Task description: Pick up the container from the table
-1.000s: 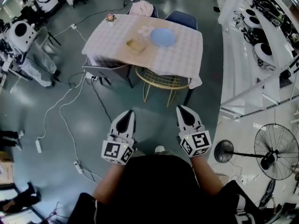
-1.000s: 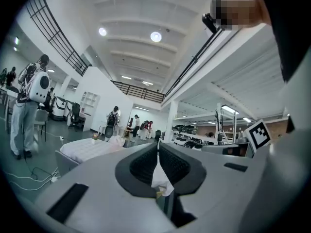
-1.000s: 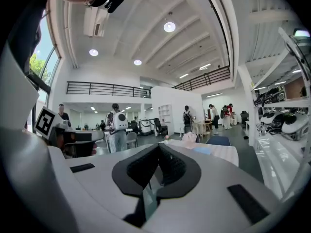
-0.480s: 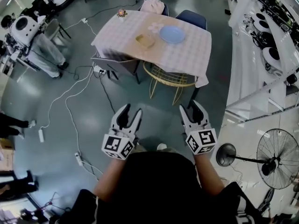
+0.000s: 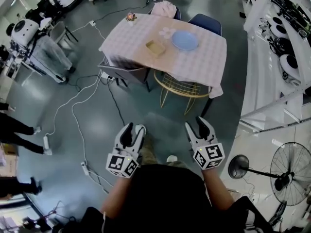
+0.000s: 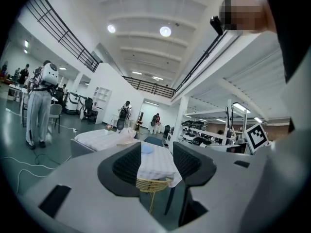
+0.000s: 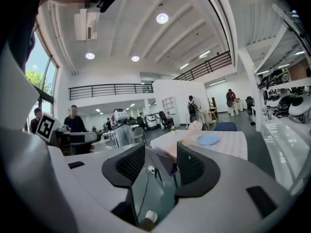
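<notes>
Both pairs of fingers (image 6: 127, 165) stand spread wide and released, with nothing between them. A second ago we held the left gripper (image 5: 133, 130) and the right gripper (image 5: 195, 124) with their jaws pressed together, so this opening is the one real change. Each gripper view shows only floor and far-off furniture through the gap. We read it as getting ready for a grasp, not as a grasp. The table (image 5: 206, 64) lies at 12 o'clock from us across open floor, well apart from both grippers and no nearer than before. The walk up to it is all yet to do. The container (image 5: 155, 47), a shallow tan tray, rests on the checked cloth near the middle of the tabletop, untouched. Counting, we find two grippers, one table and one container. One blue plate (image 5: 184, 40) sits at the container's 3 o'clock, just beside it. One small flowery ornament (image 5: 129, 17) stands at the table's 10 o'clock corner. Four chairs ring the table: a grey one (image 5: 124, 74), a yellow wire one (image 5: 181, 85), a blue one (image 5: 206, 23) and one draped in pink cloth (image 5: 164, 8). One standing fan (image 5: 290, 171) is at our 4 o'clock.
</notes>
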`<action>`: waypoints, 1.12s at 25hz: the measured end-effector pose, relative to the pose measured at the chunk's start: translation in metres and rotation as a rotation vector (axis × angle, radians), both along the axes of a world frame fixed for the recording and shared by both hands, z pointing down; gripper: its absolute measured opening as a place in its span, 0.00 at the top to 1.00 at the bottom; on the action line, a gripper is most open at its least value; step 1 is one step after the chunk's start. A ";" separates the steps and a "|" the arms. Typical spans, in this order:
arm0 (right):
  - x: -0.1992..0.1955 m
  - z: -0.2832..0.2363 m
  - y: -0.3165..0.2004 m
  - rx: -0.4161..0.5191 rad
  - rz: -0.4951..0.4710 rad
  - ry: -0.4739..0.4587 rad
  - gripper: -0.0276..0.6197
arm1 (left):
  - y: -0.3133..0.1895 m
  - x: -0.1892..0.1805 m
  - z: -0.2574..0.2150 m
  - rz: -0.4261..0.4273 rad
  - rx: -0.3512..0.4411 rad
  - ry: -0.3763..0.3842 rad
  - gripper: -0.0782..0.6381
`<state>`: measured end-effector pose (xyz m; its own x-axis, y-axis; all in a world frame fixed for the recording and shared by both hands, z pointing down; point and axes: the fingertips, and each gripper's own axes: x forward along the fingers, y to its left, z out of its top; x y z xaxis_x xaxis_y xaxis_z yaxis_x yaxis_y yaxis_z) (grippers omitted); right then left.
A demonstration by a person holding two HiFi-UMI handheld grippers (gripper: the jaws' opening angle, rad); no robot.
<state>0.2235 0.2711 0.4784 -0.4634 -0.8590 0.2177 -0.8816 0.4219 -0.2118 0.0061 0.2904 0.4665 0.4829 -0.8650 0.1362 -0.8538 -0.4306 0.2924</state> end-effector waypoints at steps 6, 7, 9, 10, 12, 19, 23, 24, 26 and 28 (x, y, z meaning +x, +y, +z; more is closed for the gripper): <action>-0.031 0.020 -0.072 -0.031 -0.006 0.037 0.69 | -0.076 -0.015 0.020 0.035 -0.004 0.039 0.63; -0.038 0.021 -0.087 -0.039 -0.007 0.045 0.69 | -0.092 -0.020 0.019 0.042 0.000 0.043 0.63; -0.053 0.021 -0.120 -0.053 -0.013 0.066 0.69 | -0.126 -0.031 0.018 0.057 0.006 0.049 0.63; -0.062 0.020 -0.138 -0.059 -0.016 0.078 0.69 | -0.144 -0.038 0.018 0.064 0.004 0.053 0.63; -0.080 0.018 -0.178 -0.072 -0.016 0.094 0.69 | -0.181 -0.054 0.017 0.081 -0.011 0.065 0.63; -0.136 0.022 -0.302 -0.113 0.032 0.153 0.69 | -0.295 -0.117 0.002 0.143 0.002 0.092 0.63; -0.150 0.043 -0.363 -0.129 0.060 0.188 0.69 | -0.351 -0.151 0.006 0.135 0.013 0.077 0.63; -0.150 0.053 -0.380 -0.144 0.064 0.202 0.69 | -0.363 -0.156 0.007 0.130 0.010 0.076 0.63; -0.145 0.080 -0.411 -0.193 0.072 0.230 0.69 | -0.381 -0.162 0.008 0.125 -0.004 0.077 0.63; -0.137 0.114 -0.442 -0.252 0.083 0.254 0.69 | -0.395 -0.164 0.014 0.124 -0.024 0.081 0.63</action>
